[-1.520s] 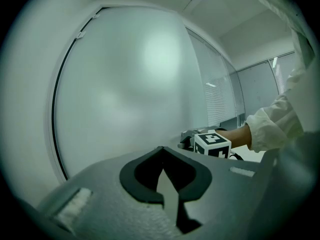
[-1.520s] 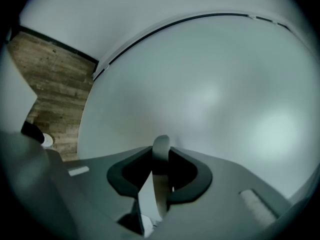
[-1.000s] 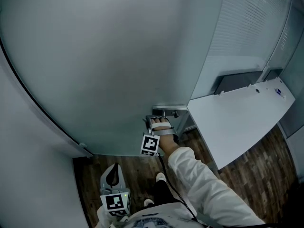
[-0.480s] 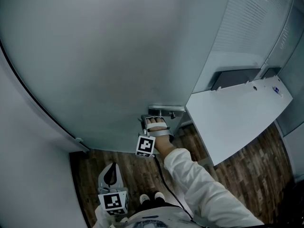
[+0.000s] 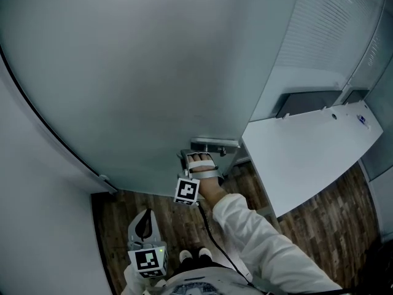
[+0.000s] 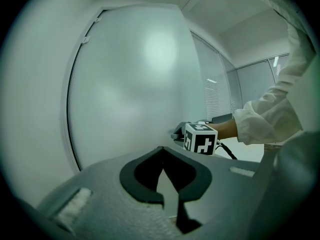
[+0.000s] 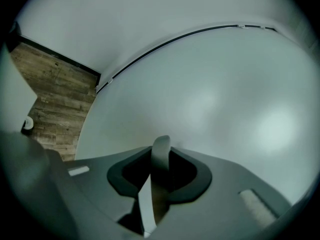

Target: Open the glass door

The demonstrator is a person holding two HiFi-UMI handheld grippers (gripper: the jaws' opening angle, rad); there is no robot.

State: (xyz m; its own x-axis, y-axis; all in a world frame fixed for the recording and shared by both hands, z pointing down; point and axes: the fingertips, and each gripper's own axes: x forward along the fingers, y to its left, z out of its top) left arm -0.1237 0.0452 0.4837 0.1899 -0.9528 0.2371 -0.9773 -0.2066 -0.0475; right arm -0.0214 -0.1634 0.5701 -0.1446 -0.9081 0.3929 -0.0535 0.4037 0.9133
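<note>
The frosted glass door (image 5: 135, 72) fills most of the head view. Its metal lever handle (image 5: 214, 144) sticks out near the door's right edge. My right gripper (image 5: 191, 159) is shut on that handle, and in the right gripper view the grey lever (image 7: 160, 156) stands upright between the jaws against the door (image 7: 225, 94). My left gripper (image 5: 145, 225) hangs low at the left, away from the door, its jaws shut on nothing. In the left gripper view, the left gripper (image 6: 160, 149) points at the door (image 6: 130, 84), with the right gripper's marker cube (image 6: 200, 139) beyond.
A white tabletop (image 5: 307, 152) juts out just right of the handle, behind the door's edge. A glass partition with blinds (image 5: 331, 29) stands at the upper right. The dark door seal (image 5: 49, 134) curves down the left beside a white wall (image 5: 37, 226). Wood floor (image 5: 116, 220) lies below.
The right gripper keeps its hold on the handle and both grippers stay about where they were. The view has shifted slightly and the person's feet have moved.
</note>
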